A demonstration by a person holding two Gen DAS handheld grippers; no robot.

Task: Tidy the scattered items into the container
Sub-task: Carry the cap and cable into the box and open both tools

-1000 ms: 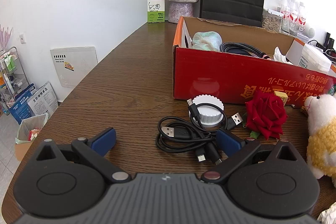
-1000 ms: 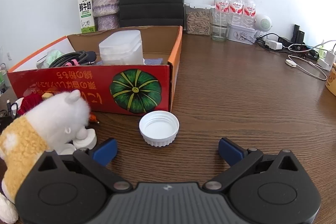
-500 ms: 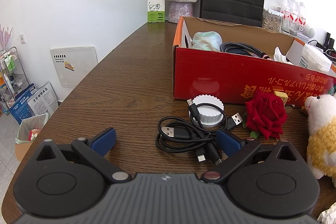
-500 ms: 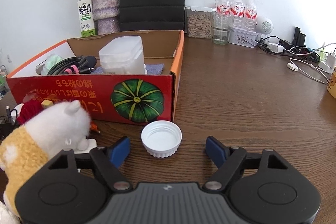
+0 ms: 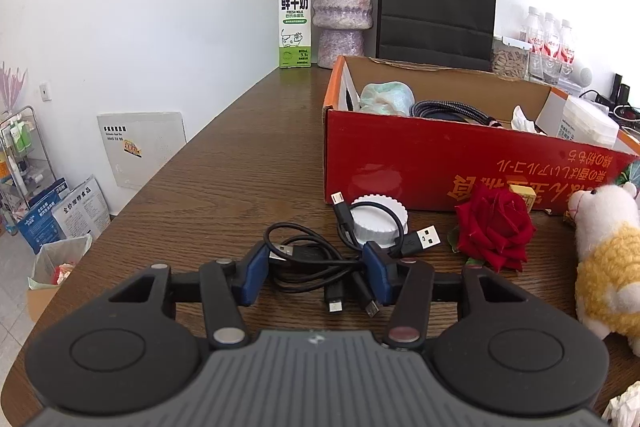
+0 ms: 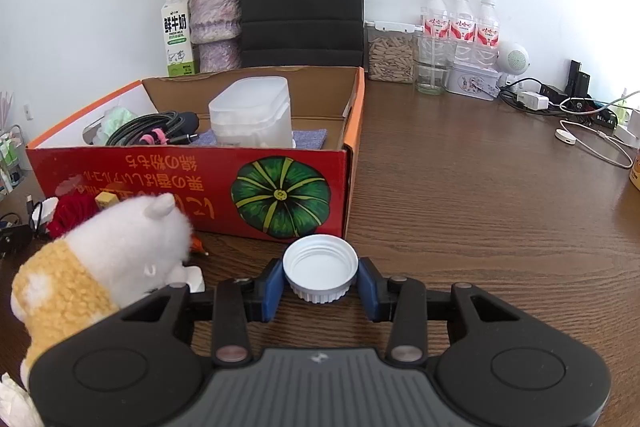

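Since your right gripper (image 6: 320, 285) clamps the upturned white ribbed plastic cap (image 6: 320, 271) beside the red cardboard box (image 6: 192, 183), your left gripper (image 5: 316, 273) straddles the black USB cable bundle (image 5: 316, 259), unclosed.

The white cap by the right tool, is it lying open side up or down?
Open side up: the white cap shows its hollow interior, between the right tool's blue pads.

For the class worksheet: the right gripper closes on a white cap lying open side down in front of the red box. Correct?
Not quite. The right wrist view shows the white cap between the right gripper fingers lying open side up, its hollow visible. It does lie before the red box.
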